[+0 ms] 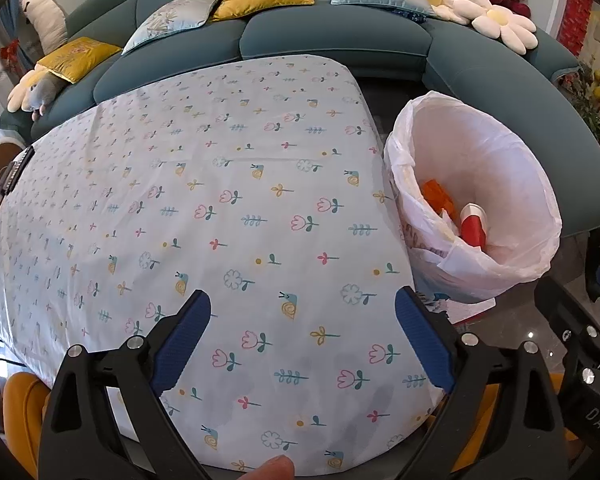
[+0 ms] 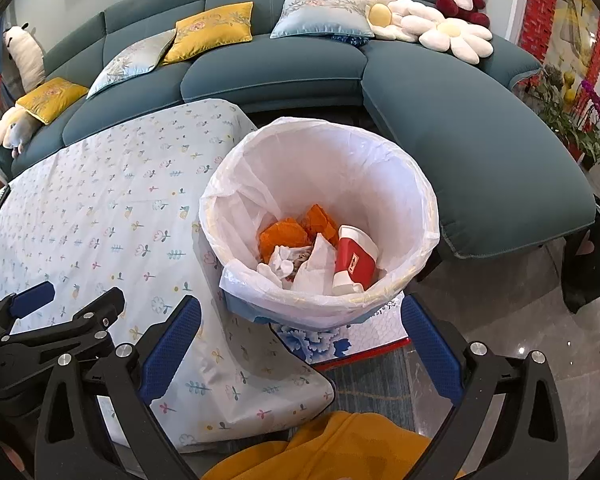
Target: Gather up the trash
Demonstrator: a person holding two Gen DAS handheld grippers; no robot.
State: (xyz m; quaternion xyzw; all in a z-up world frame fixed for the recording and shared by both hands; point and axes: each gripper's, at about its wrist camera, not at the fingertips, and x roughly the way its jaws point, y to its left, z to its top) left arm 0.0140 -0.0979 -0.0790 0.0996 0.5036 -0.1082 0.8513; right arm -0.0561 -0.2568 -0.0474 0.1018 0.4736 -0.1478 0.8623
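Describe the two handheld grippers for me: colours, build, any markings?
Both match: the left gripper and right gripper have black plastic frames with triangular cutouts and silver screws. Each finger carries a textured blue pad. White letters "DAS" mark the right gripper's body in the left wrist view. No cables or sleeves show.

My left wrist view: steep downward look, close over tablecloth (image 1: 220, 200), bin (image 1: 476, 200) at 3 o'clock. My right wrist view: steep, close above bin (image 2: 320, 208), centred. Shared: bin, tablecloth, sofa (image 1: 332, 36) at 12 o'clock.
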